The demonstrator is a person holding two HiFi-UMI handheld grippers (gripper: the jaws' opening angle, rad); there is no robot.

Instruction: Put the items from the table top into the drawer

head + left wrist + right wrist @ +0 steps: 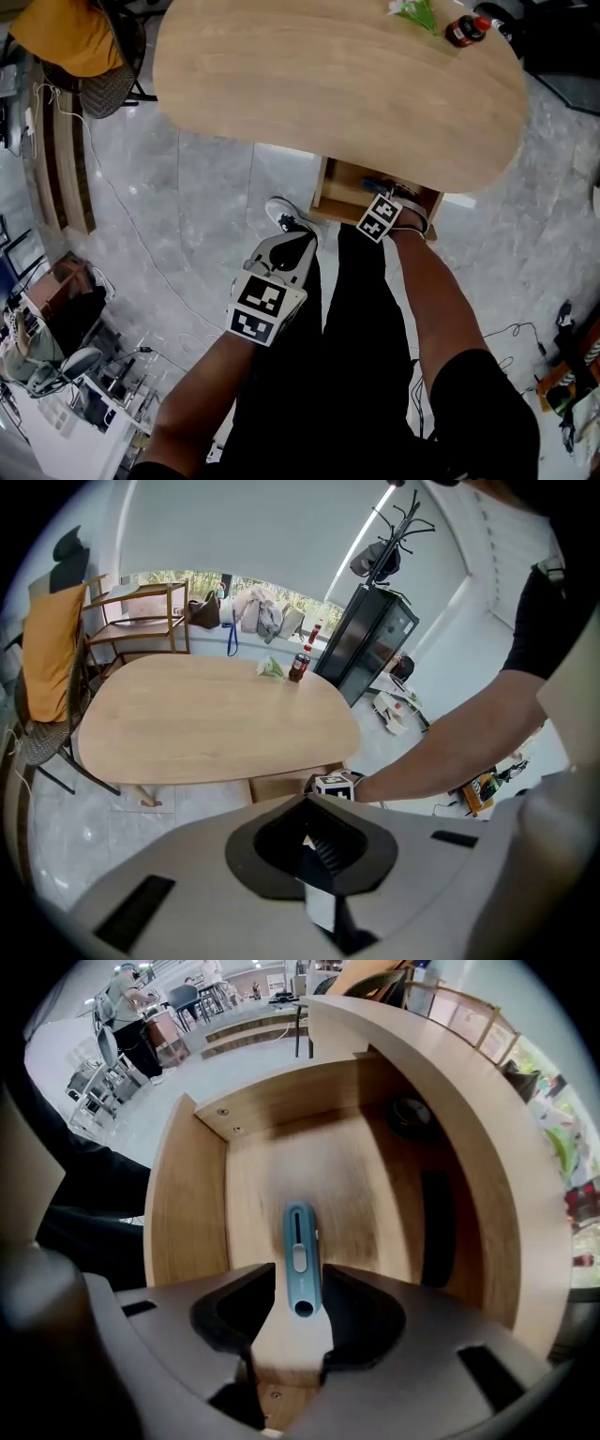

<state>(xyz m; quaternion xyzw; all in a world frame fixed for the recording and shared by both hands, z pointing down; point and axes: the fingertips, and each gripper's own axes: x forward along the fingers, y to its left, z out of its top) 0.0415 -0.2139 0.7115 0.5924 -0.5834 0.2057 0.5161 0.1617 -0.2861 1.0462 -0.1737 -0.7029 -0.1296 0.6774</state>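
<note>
A blue utility knife (300,1258) lies lengthwise between the jaws of my right gripper (300,1281), over the floor of the open wooden drawer (187,1204). The jaws stand wide and a gap shows beside the knife. In the head view the right gripper (390,199) reaches down into the drawer (337,192) under the table's near edge. My left gripper (285,249) hangs in front of the table above the floor, its jaws together with nothing in them (317,847). A red-capped bottle (466,29) and a green packet (415,13) stand at the far end of the table top (319,84).
Two dark items, one round (410,1112) and one long (434,1227), lie along the drawer's right side. A chair with an orange cloth (70,37) stands left of the table. A black cabinet (375,639) and a wooden shelf (141,616) stand beyond it. Cables run over the floor.
</note>
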